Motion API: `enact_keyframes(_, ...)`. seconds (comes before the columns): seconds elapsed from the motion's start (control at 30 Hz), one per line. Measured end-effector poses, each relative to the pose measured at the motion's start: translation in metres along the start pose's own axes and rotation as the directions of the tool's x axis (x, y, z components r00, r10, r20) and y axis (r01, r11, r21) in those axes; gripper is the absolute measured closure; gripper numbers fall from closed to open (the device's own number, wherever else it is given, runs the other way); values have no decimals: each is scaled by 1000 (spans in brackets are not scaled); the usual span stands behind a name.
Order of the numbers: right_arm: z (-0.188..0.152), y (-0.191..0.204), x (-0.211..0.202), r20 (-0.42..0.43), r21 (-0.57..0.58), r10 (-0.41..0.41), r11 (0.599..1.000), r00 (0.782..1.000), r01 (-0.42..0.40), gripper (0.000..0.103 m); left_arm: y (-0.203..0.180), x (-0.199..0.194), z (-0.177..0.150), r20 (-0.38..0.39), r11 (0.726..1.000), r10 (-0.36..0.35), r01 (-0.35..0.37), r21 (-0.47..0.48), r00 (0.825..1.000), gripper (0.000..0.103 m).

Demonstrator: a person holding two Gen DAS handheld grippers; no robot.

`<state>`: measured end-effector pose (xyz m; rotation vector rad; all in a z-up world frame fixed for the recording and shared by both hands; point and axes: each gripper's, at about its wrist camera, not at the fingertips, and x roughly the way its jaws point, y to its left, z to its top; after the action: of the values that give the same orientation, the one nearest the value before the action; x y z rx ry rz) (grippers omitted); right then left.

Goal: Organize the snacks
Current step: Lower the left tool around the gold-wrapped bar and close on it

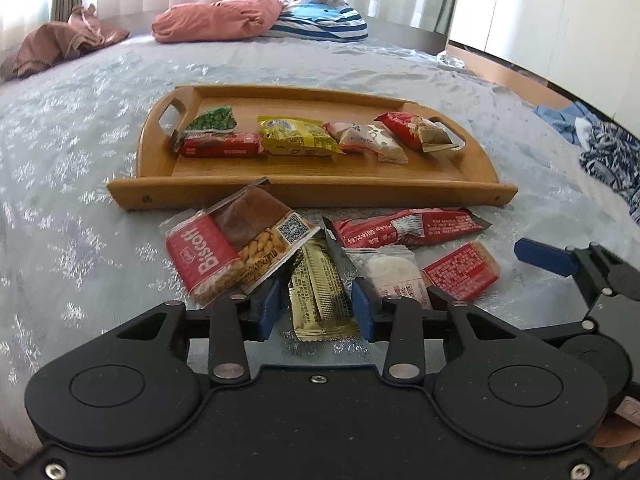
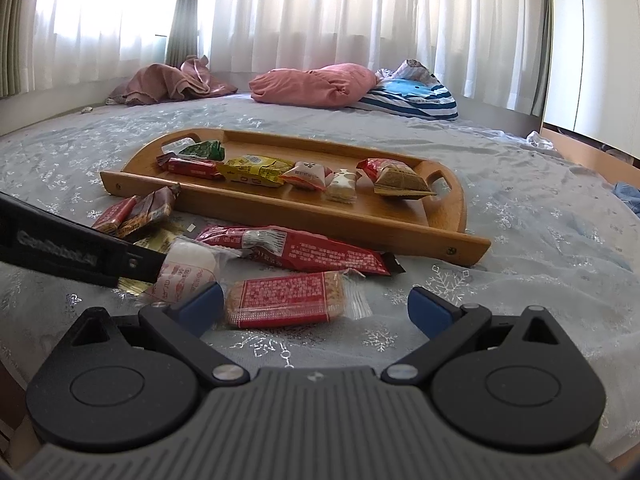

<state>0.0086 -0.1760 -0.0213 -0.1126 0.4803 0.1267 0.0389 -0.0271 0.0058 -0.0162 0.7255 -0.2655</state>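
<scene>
A wooden tray (image 1: 312, 194) (image 2: 280, 216) lies on the bed with a row of several snack packets in it. In front of it lie loose snacks: a Biscoff packet (image 1: 228, 248), a long red bar (image 1: 408, 226) (image 2: 296, 250), a white cake packet (image 1: 394, 276) (image 2: 188, 268), a red square packet (image 1: 462, 272) (image 2: 284, 300) and a flat gold packet (image 1: 320, 296). My left gripper (image 1: 314, 310) is low over the bed, its blue pads flanking the gold packet without visibly squeezing it. My right gripper (image 2: 316, 306) stands wide open around the red square packet, apart from it.
At the far side of the bed lie a pink pillow (image 1: 218, 16) (image 2: 316, 84), a blue striped cushion (image 1: 320, 20) and a brown cloth (image 1: 60, 44). Blue clothes (image 1: 600, 140) lie at the right edge. Curtains hang behind the bed.
</scene>
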Motion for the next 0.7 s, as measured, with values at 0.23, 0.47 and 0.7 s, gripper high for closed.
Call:
enact_keyframes(0.23, -1, -3, 1, -7, 28, 12, 1000, 1000, -12, 0, 1, -5, -3, 2, 1000, 2, -2, 2, 1000, 73)
enact_keyframes(0.47, -1, -2, 1, -1, 14, 5, 1000, 1000, -5, 0, 7, -15, -9, 1, 1000, 1, -1, -2, 1000, 74)
enact_keyframes(0.7, -1, 2, -1, 4, -3, 1, 1000, 1000, -1, 0, 11, -25, -13, 0, 1000, 11, -11, -24, 1000, 74)
